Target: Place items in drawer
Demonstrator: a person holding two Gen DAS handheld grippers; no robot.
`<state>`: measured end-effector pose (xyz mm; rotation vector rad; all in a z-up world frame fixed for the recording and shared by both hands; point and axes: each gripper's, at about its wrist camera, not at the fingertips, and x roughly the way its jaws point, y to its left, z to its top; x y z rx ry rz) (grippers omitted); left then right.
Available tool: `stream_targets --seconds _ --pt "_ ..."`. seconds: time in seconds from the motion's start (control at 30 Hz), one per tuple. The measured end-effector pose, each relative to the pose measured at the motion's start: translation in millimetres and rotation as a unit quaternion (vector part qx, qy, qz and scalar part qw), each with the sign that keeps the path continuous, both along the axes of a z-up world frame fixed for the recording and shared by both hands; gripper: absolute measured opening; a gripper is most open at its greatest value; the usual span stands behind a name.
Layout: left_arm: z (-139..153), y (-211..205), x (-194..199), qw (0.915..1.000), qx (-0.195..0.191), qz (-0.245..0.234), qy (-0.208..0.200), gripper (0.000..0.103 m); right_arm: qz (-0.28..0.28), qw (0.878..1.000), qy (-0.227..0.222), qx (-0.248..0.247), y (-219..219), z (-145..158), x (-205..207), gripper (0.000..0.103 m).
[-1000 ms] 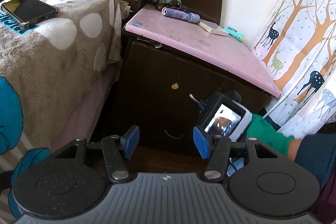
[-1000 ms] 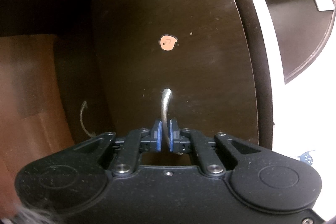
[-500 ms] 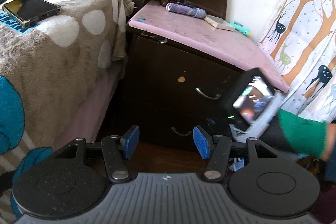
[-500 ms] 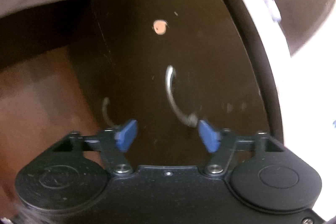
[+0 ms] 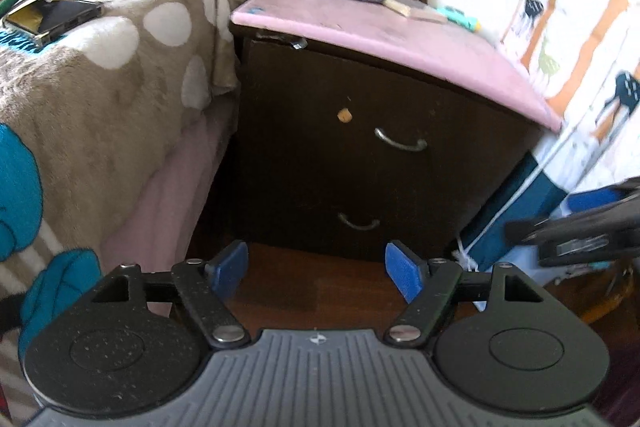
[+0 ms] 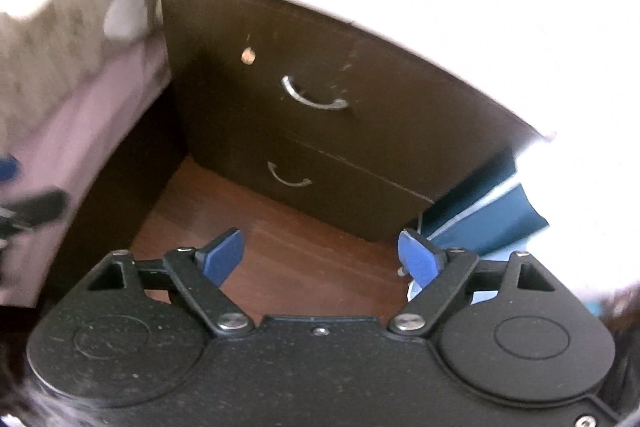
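Beside the bed stands my nightstand (image 5: 360, 155), both drawers shut. My left gripper (image 5: 316, 271) and right gripper (image 6: 320, 255) have just been opening; both gape wide, empty. To open well, I should close squarely on the upper handle (image 6: 314, 97) and pull straight.

The right gripper (image 6: 320, 257) has just been opening its blue fingers (image 6: 222, 257) wide with nothing between them, and it is pointing down at the dark drawer (image 6: 360, 87) and its handle (image 6: 314, 95).
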<state>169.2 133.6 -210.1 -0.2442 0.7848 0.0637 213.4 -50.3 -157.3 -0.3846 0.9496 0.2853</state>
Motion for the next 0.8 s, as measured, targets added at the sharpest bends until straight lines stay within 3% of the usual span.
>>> stream_targets --seconds 0.3,0.8 --pt "6.7 -44.4 -37.9 0.9989 0.030 -0.029 0.020 0.076 -0.050 0.997 -0.052 0.037 -52.0 50.9 -55.1 0.087" --pt "72.9 -104.7 -102.3 0.9973 0.055 -0.048 -0.010 0.076 -0.077 0.990 -0.086 0.082 -105.2 80.4 -121.7 0.089"
